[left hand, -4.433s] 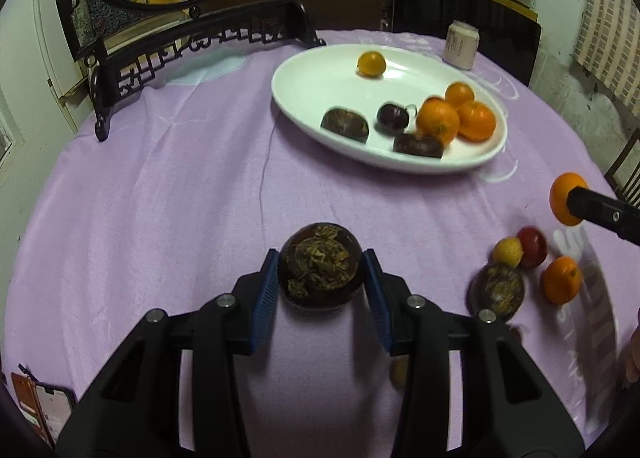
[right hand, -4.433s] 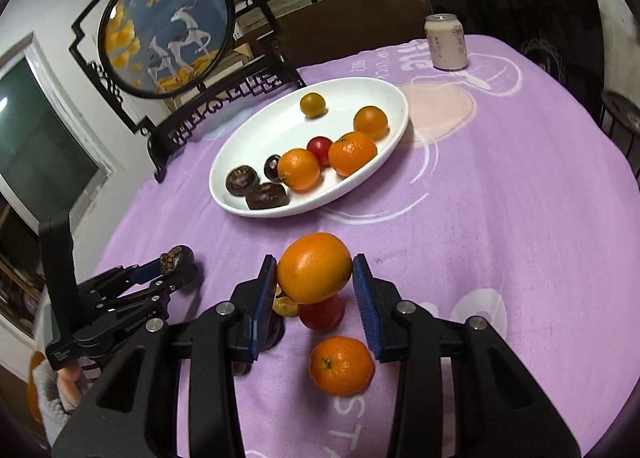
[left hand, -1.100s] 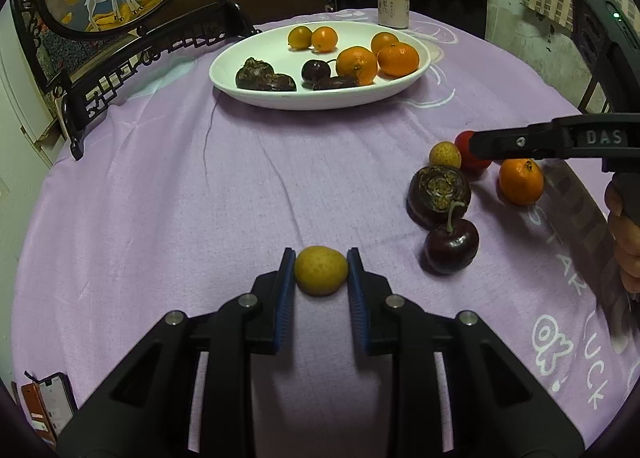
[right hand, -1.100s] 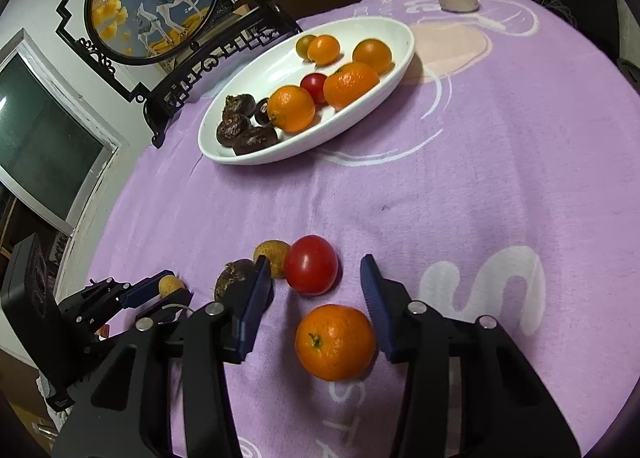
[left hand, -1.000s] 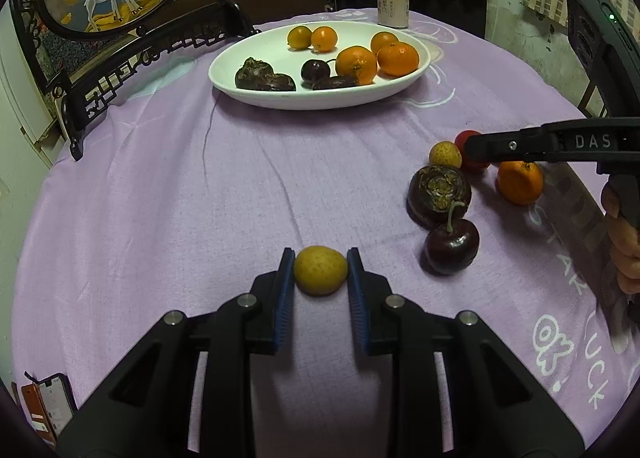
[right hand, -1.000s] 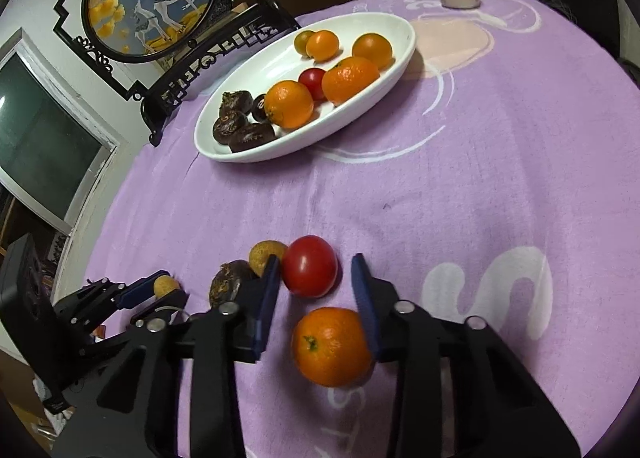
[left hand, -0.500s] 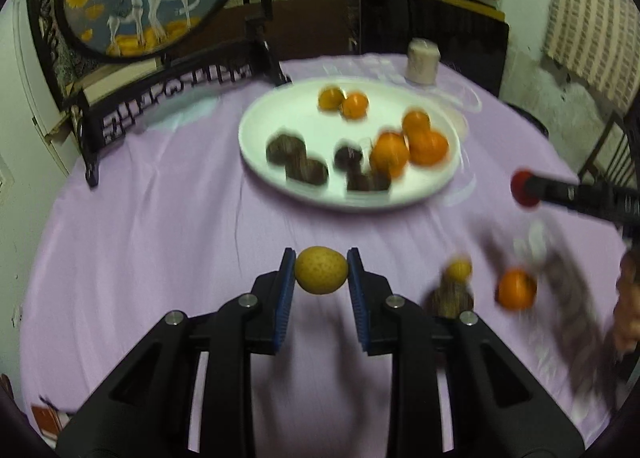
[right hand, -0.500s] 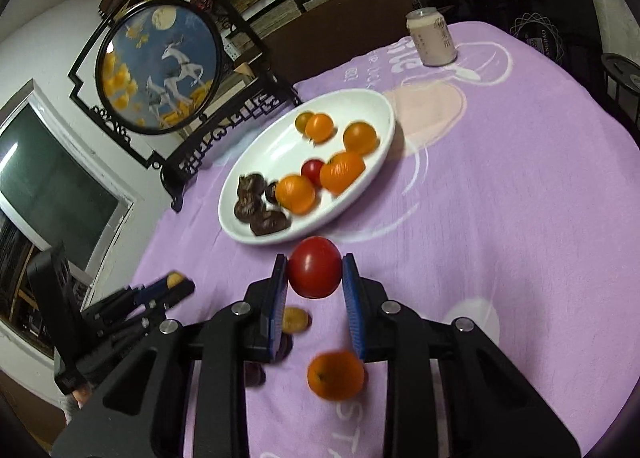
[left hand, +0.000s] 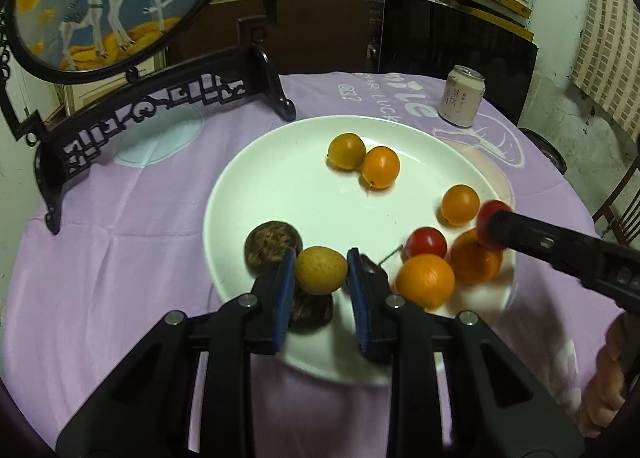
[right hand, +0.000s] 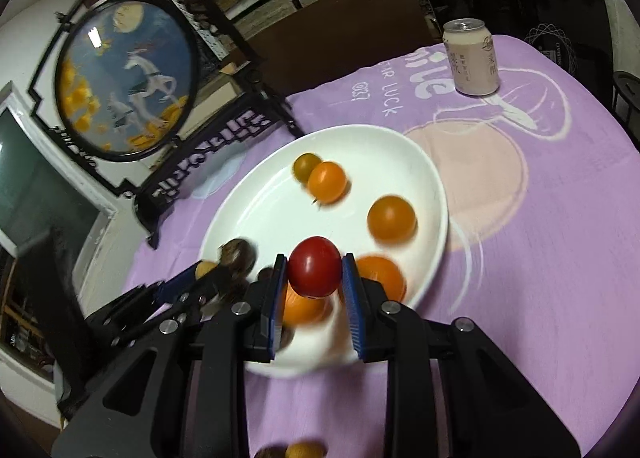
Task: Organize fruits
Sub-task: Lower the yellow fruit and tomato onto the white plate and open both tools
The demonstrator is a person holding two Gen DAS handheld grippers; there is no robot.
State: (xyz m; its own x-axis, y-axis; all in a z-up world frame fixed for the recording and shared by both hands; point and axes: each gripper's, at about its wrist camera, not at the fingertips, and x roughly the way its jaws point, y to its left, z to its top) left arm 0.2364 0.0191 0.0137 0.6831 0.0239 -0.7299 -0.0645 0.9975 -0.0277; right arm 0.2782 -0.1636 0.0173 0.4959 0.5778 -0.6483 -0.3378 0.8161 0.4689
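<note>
Left wrist view: your left gripper [left hand: 320, 276] squeezes a yellow fruit [left hand: 320, 270] over the near rim of the white plate [left hand: 280, 194]. On the plate lie 3 small orange fruits, 2 big oranges, a red tomato [left hand: 426, 244] and dark brown fruits.

Right wrist view: your right gripper [right hand: 314, 268] squeezes a red fruit [right hand: 315, 266] above the plate [right hand: 260, 214], near an orange [right hand: 378, 276]. A can [right hand: 472, 58] stands on the purple cloth [right hand: 560, 238].

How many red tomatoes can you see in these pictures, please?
2. One red tomato lies on the white plate beside the oranges; the other is clamped in the right gripper above the plate. Others may be hidden behind fruit.
</note>
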